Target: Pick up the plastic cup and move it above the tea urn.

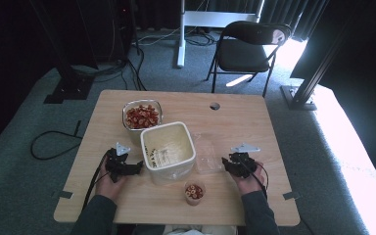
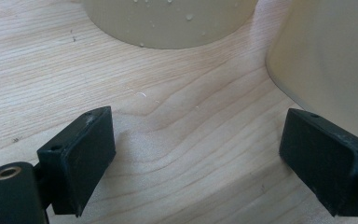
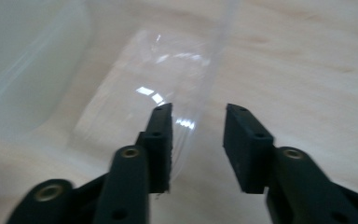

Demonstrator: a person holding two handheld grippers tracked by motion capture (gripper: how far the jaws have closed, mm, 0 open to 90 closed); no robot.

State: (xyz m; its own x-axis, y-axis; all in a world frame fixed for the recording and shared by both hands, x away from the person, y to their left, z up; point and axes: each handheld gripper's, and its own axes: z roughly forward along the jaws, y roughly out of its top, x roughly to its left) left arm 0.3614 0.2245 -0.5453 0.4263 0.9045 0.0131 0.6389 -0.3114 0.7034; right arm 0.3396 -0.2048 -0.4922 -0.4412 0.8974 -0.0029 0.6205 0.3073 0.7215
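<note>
On the wooden bench (image 1: 235, 117), a clear lid (image 3: 168, 88) lies beside the white tub (image 1: 169, 145); the right hand-held gripper (image 3: 198, 140) straddles its edge, half-closed, while the left hand-held gripper (image 2: 196, 154) gapes wide, empty.

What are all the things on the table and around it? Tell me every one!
Light wooden table: one, pale brown, centre of the room.
Large square cream plastic tub: one, mid-table.
Clear glass bowl of red and orange pieces: one, behind the tub.
Small cup of the same red pieces: one, near the front edge.
Clear plastic lid: one, see-through, right of the tub.
Black folding chair: one, behind the table.
Black cables: several, on the grey carpet at left.
Left gripper: one, black, fingers wide open beside the tub.
Right gripper: one, black, fingers partly closed at the lid's edge, not pressing it.
Hands with dark sleeves: two, at the front edge.
</note>
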